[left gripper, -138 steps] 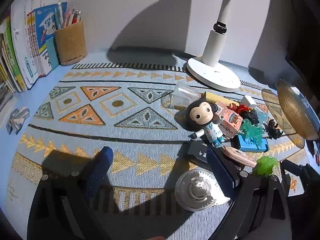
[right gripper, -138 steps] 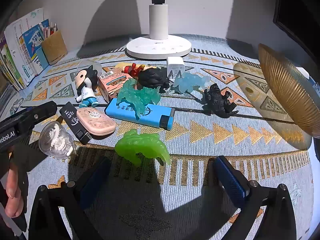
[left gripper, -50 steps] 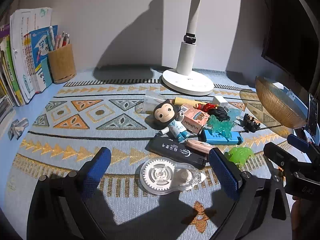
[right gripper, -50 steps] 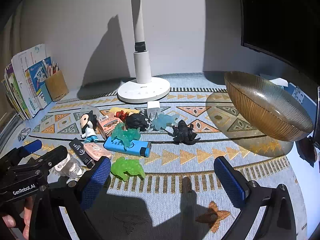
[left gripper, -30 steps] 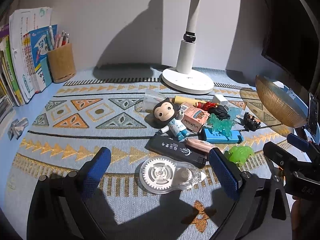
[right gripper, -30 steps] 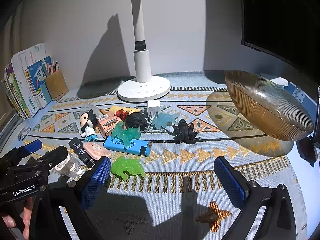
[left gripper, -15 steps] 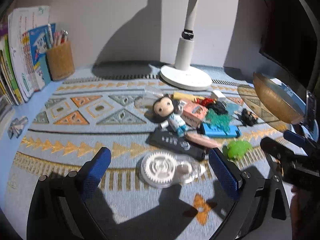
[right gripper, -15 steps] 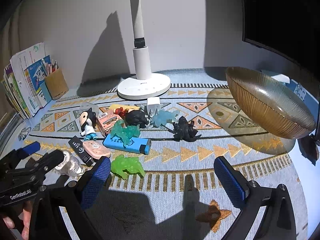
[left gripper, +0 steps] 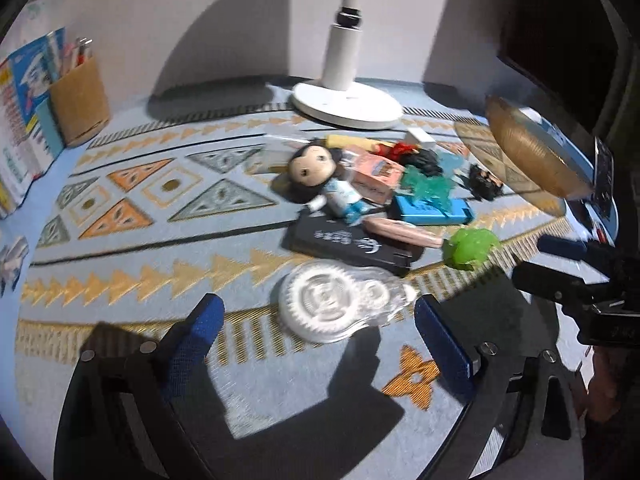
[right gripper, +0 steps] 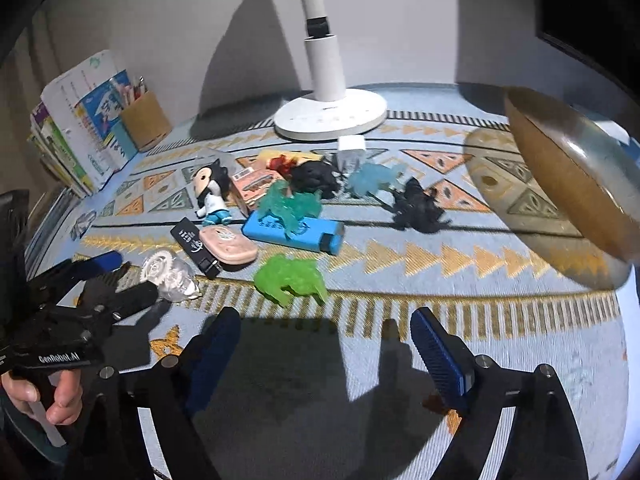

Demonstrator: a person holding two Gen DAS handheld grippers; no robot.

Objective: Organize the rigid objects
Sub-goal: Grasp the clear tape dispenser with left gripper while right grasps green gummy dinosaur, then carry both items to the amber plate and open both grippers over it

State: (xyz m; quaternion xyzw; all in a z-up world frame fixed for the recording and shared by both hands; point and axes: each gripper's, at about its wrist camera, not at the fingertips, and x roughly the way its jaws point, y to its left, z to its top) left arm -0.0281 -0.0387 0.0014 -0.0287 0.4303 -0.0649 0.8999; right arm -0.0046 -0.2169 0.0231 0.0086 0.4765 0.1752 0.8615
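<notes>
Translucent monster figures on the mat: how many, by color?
3. Lime green figure nearest the camera; teal figure lying on the blue case; pale blue figure behind, beside the black monster. The pile may hide more.

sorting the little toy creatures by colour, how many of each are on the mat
Bright green: 1, the green creature
Teal: 1, the teal creature lying on the blue case
Pale blue: 1, the pale blue creature
Black: 2, the black dinosaur and the black lump figure
Red: 1, the red figure, partly hidden
Total: 6
</notes>
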